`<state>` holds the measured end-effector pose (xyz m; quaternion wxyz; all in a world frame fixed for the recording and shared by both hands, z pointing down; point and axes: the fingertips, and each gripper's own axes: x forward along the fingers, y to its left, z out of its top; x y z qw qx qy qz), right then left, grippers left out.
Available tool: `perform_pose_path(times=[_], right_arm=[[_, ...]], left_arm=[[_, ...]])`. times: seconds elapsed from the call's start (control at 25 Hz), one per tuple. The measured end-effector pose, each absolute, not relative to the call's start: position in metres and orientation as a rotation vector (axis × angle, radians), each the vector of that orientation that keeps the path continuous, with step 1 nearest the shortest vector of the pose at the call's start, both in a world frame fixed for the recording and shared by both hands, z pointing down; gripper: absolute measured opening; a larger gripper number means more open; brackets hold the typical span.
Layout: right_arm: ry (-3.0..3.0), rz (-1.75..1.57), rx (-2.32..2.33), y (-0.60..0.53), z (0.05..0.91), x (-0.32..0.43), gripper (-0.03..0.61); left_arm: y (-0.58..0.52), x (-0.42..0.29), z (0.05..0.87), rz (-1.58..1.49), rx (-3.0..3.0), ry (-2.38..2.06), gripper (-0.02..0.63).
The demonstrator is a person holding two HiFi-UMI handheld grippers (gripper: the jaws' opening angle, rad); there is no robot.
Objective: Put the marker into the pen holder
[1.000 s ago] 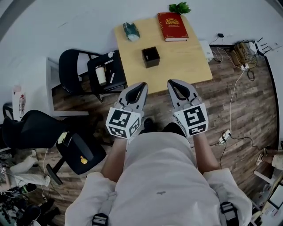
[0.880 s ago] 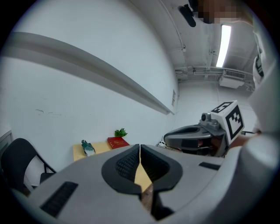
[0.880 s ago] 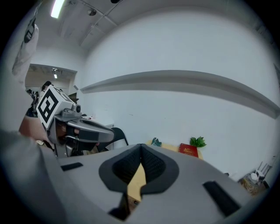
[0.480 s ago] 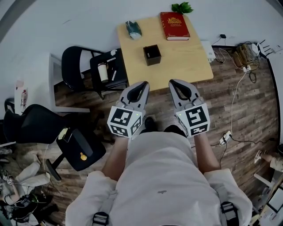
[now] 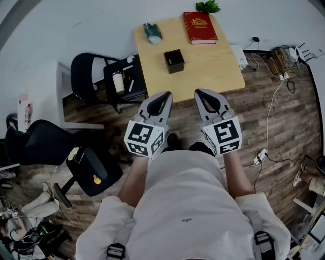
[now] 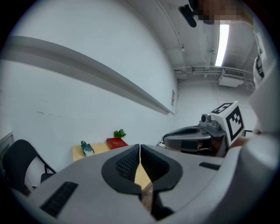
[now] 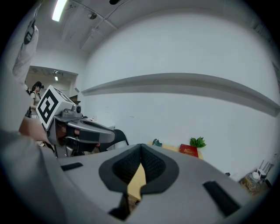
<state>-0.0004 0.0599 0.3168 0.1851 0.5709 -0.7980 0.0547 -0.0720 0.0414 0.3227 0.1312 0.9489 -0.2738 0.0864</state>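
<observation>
The black square pen holder (image 5: 173,61) stands near the middle of the light wooden table (image 5: 213,66). A thin white stick-like object (image 5: 130,85), possibly the marker, lies on a black chair seat left of the table, next to a white cup (image 5: 119,82). My left gripper (image 5: 166,94) and right gripper (image 5: 198,92) are held side by side in front of the person's body, short of the table's near edge. Both are shut with nothing between the jaws. In the left gripper view the jaws (image 6: 140,146) point toward the table (image 6: 98,150).
A red book (image 5: 200,28), a green plant (image 5: 208,6) and a teal object (image 5: 151,33) sit at the table's far edge. Black chairs (image 5: 86,76) stand to the left. Cables and a power strip (image 5: 260,156) lie on the wooden floor at right.
The head view has drifted slightly, so the table sits a little further right and higher. Both grippers stay shut and side by side, hardly moved.
</observation>
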Motion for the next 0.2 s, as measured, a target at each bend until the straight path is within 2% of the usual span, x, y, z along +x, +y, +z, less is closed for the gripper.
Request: perform_pose_path(times=[0.2], right_arm=[[-2.253, 0.157, 1.605, 0.061, 0.3144, -0.0026, -0.002]], left_arm=[[0.0415, -0.0745, 0.3197, 0.255, 2.76, -0.798, 0.009]])
